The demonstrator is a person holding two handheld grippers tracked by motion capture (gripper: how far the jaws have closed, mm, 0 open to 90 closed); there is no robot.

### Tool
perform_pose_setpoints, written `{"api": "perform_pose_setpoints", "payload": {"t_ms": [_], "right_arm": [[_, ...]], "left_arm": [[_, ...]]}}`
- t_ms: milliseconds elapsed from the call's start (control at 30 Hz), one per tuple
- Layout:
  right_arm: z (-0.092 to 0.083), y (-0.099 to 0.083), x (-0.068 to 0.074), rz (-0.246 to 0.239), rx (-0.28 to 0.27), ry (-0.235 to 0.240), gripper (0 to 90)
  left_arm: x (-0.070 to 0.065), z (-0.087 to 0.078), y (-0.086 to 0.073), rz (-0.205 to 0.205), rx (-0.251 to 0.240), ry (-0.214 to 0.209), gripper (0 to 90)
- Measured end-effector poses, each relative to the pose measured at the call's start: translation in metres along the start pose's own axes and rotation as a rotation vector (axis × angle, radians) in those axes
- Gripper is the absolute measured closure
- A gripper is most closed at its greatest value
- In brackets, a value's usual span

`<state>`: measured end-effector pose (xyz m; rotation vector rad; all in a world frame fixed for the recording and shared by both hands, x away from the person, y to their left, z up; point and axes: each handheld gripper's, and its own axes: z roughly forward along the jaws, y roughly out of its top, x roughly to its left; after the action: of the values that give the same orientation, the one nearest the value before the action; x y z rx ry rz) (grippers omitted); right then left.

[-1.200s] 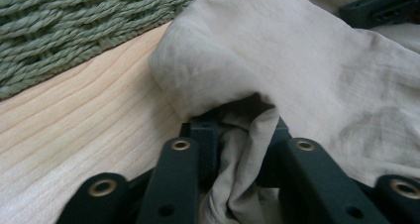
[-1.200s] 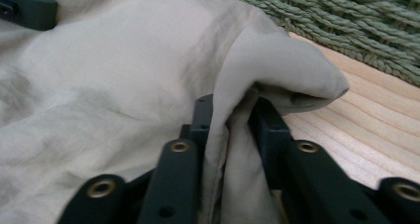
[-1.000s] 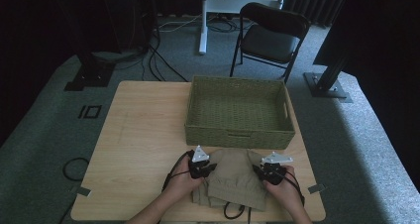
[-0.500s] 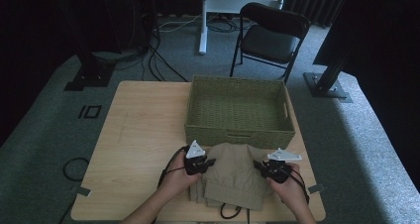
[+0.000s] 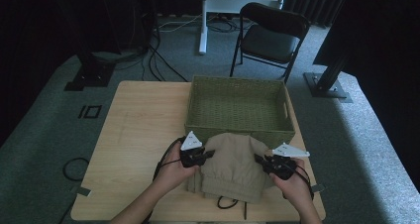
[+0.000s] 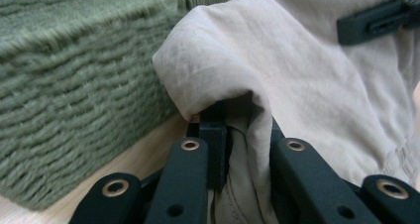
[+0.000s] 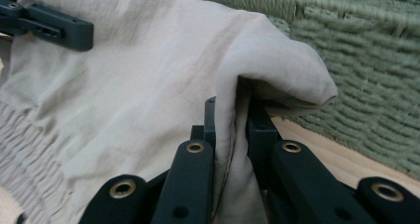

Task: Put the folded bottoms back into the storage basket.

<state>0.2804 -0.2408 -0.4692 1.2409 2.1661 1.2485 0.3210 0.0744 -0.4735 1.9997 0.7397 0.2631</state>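
Because I want this beige garment (image 5: pixel 233 167) to go up as one flat bundle, I pinch it at two opposite sides: my left tongs (image 6: pixel 236 135) are clamped on a fold at its left edge, my right tongs (image 7: pixel 232 116) on a fold at its right. The cloth hangs between them, its lower part on the counter (image 5: pixel 138 135), just in front of the green woven basket (image 5: pixel 237 105), which I judge is where it belongs.

Dim, dark-edged high view — brighter gripper views, soft even light, basket weave (image 6: pixel 74 85) blurred, near jaws soft.
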Motion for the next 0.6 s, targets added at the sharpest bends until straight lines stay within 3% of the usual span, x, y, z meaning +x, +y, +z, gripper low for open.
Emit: {"api": "perform_pose_setpoints", "payload": {"t_ms": [433,600], "right_arm": [[-0.022,0.04,-0.006,-0.002,-0.091,0.016,83.6],[-0.027,0.057,-0.011,-0.003,-0.121,0.027,83.6]], "left_arm": [[0.004,-0.02,0.048,0.046,-0.077,0.011,82.5],[0.008,-0.023,0.062,0.031,-0.103,0.012,82.5]]}}
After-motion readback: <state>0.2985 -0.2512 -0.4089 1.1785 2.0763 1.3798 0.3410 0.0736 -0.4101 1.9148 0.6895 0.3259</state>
